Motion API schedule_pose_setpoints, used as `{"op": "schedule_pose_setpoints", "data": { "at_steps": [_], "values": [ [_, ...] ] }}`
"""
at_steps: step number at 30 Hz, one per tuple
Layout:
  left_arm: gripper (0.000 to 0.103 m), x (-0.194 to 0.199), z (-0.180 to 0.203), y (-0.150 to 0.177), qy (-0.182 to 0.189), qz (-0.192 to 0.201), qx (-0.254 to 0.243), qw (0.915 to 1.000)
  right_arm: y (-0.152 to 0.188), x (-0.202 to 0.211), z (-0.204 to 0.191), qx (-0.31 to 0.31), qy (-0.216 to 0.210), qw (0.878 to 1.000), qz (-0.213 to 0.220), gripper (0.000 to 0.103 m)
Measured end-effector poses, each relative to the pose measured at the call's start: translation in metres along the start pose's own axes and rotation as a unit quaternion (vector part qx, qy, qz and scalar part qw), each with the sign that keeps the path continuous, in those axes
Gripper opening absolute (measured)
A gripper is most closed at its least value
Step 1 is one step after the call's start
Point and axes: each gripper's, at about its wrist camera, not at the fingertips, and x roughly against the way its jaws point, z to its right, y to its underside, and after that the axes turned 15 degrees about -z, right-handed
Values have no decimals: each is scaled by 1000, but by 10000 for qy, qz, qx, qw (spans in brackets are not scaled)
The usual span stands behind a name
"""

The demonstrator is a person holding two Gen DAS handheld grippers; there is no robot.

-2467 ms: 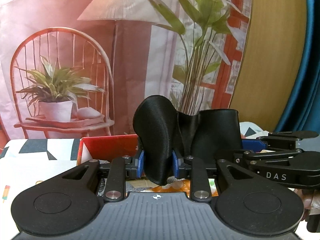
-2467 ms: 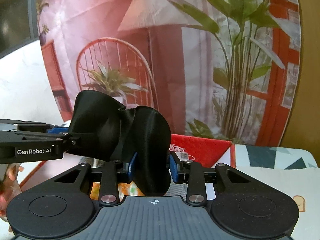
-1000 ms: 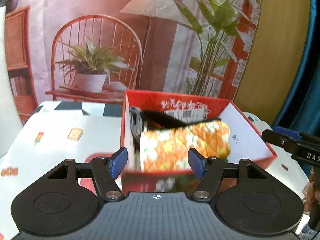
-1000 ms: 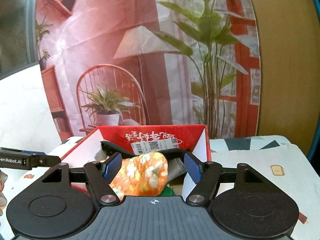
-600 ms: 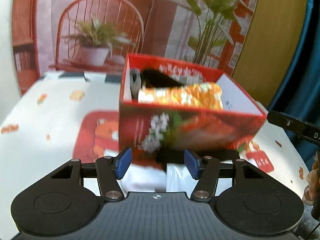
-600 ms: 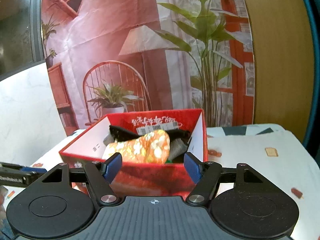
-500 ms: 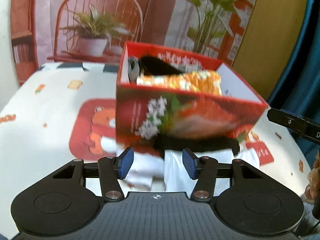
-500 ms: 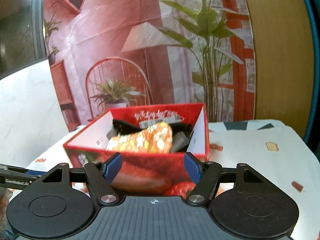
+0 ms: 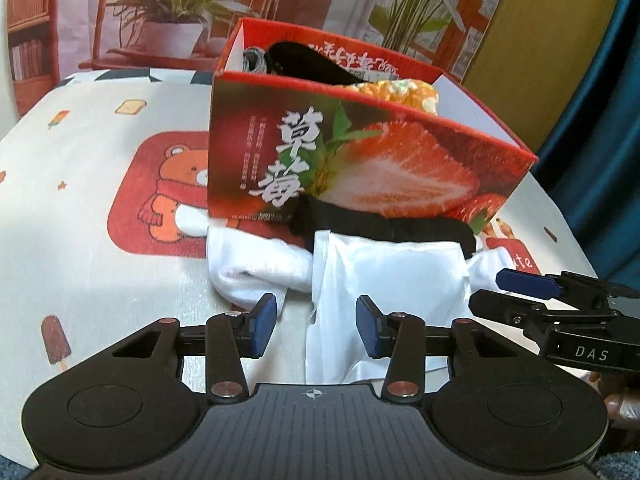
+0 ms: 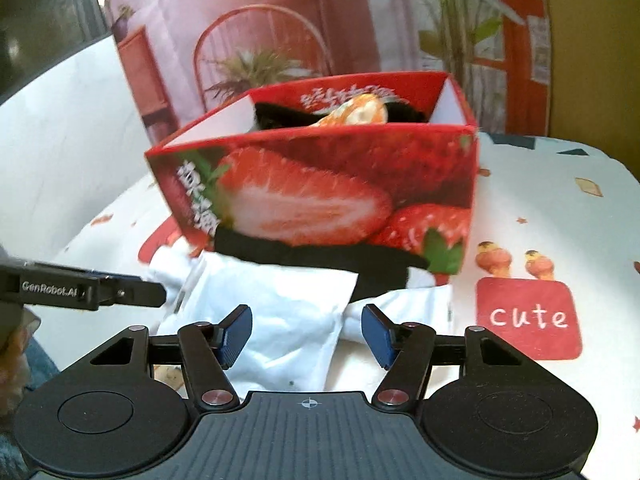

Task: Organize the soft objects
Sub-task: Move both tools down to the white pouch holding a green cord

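A red strawberry-print box [image 9: 360, 168] [image 10: 320, 184] stands on the table. It holds an orange floral cloth [image 9: 400, 92] [image 10: 360, 114] and a black garment [image 9: 304, 60]. White cloths [image 9: 392, 272] [image 10: 280, 312] and a black cloth [image 9: 380, 224] [image 10: 312, 256] lie against the box's front. My left gripper [image 9: 316, 330] hovers low over the white cloth's near edge, jaws closing, pads not pressing it. My right gripper [image 10: 307, 334] is over the same cloth's right part, jaws closing too, nothing gripped. Each gripper shows in the other's view, the right gripper [image 9: 552, 312] and the left gripper [image 10: 92, 288].
The tablecloth is white with a bear print [image 9: 168, 184] left of the box and a red "cute" patch [image 10: 528, 316] to its right. A printed backdrop [image 9: 168, 8] hangs behind the table. A blue curtain [image 9: 600, 80] hangs at far right.
Both grippers earlier held a black garment over the box; it now lies inside. Both have let go, drawn back and sunk to the white cloth in front of the box, jaws narrowing.
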Motion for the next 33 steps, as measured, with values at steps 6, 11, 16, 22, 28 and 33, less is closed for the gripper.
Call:
{"op": "schedule_pose_setpoints", "data": {
  "at_steps": [6, 11, 16, 22, 28, 33],
  "values": [
    [43, -5, -1, 5, 25, -124, -21, 9999, 2, -14, -4, 48, -5, 9998, -209, 51],
    [43, -11, -2, 8, 158, -247, 5, 9996, 6, -18, 5, -128, -8, 9993, -350, 50],
    [43, -18, 4, 13, 278, -366, -191, 9988, 13, -20, 6, -219, -67, 9987, -464, 50],
    [43, -24, 4, 17, 302, -412, -192, 9985, 18, -18, 2, -156, -49, 9985, -531, 50],
    [43, -25, 1, 17, 298, -379, -150, 9987, 20, -27, -5, 105, 52, 9978, -650, 50],
    [43, -25, 3, 20, 320, -361, -213, 9986, 20, -29, -2, 125, 3, 9982, -584, 51]
  ]
}}
